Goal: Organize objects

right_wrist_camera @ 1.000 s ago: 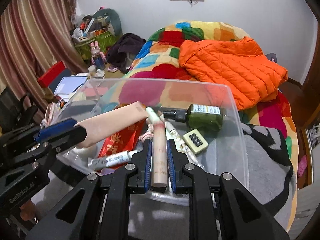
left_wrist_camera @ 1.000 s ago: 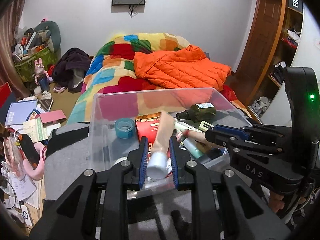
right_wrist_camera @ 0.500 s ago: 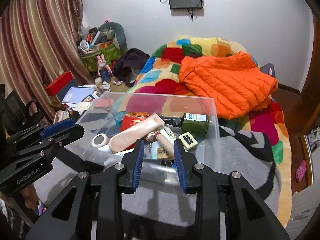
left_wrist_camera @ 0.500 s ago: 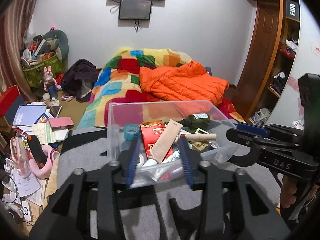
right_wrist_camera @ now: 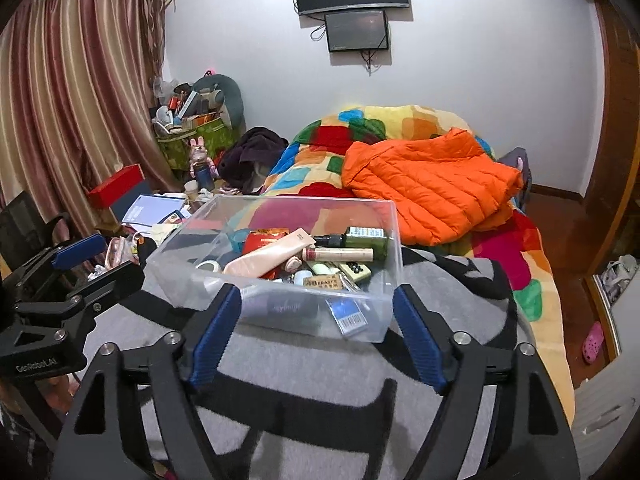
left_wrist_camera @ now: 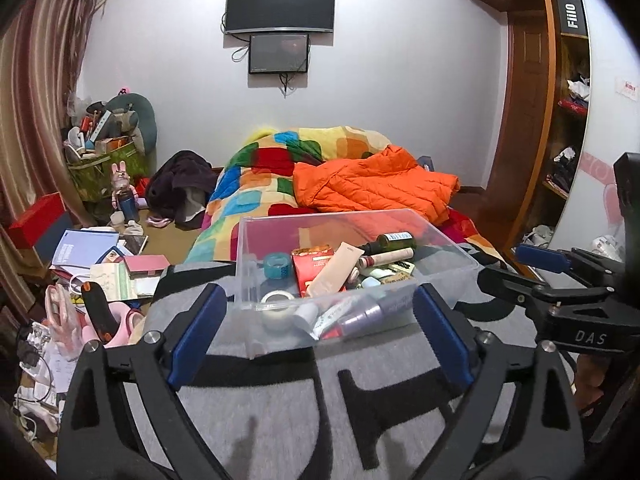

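A clear plastic bin (left_wrist_camera: 448, 236) (right_wrist_camera: 394, 240) stands on a grey blanket (left_wrist_camera: 280, 400). In it lie a beige tube (left_wrist_camera: 334, 268) (right_wrist_camera: 272, 258), a pink stick (left_wrist_camera: 386, 257) (right_wrist_camera: 338, 255), a green bottle (left_wrist_camera: 394, 239) (right_wrist_camera: 366, 237), a red packet and tape rolls. My left gripper (left_wrist_camera: 318, 300) hangs back from the bin's near wall; its jaws are opening, with nothing held between them. My right gripper (right_wrist_camera: 317, 296) is likewise drawn back, its jaws opening and empty. Each gripper shows in the other's view: right gripper (left_wrist_camera: 552, 276), left gripper (right_wrist_camera: 80, 264).
Behind the bin an orange jacket (right_wrist_camera: 428, 184) lies on a colourful quilt (left_wrist_camera: 256, 192). Books, papers and a red box (right_wrist_camera: 116, 190) crowd the floor at left. A wooden wardrobe (left_wrist_camera: 532, 120) stands at right, and curtains (right_wrist_camera: 60, 120) hang at far left.
The left gripper let go of the beige tube and the right one let go of the pink stick; both now lie in the bin. Both grippers opened wide and drew back and upward.
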A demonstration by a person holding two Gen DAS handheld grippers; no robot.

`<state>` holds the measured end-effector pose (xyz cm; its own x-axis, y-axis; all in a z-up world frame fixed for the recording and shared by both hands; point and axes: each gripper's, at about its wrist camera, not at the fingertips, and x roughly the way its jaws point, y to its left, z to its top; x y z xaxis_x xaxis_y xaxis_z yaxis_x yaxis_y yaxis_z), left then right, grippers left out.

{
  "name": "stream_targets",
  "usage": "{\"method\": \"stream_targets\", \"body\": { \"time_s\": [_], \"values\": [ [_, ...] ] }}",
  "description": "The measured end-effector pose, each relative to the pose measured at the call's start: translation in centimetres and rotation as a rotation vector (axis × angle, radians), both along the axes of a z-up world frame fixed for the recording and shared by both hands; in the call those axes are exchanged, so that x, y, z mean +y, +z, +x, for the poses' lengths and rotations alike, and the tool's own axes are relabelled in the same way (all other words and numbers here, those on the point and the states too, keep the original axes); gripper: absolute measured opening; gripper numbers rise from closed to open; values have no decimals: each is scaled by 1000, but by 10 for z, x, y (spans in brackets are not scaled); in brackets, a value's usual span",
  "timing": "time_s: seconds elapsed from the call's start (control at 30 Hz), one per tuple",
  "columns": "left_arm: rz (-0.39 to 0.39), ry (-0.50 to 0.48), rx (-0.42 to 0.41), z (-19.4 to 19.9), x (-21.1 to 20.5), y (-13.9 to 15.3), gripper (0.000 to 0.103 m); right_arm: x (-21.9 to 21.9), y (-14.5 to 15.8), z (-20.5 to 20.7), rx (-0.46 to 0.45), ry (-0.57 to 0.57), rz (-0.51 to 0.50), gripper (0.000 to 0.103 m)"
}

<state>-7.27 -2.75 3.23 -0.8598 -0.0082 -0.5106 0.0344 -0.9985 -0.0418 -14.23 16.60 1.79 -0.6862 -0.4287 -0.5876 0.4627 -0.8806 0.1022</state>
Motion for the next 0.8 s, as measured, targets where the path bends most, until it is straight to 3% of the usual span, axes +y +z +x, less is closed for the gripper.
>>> {"method": "stream_targets", "body": {
  "time_s": [0.37, 0.8],
  "values": [
    [68, -7, -24, 12, -5, -17, 101, 1, -12, 23, 20, -12, 27, 83],
    [53, 5, -50, 11, -2, -20, 101, 5, -21, 22, -9, -33, 20, 85]
  ]
}}
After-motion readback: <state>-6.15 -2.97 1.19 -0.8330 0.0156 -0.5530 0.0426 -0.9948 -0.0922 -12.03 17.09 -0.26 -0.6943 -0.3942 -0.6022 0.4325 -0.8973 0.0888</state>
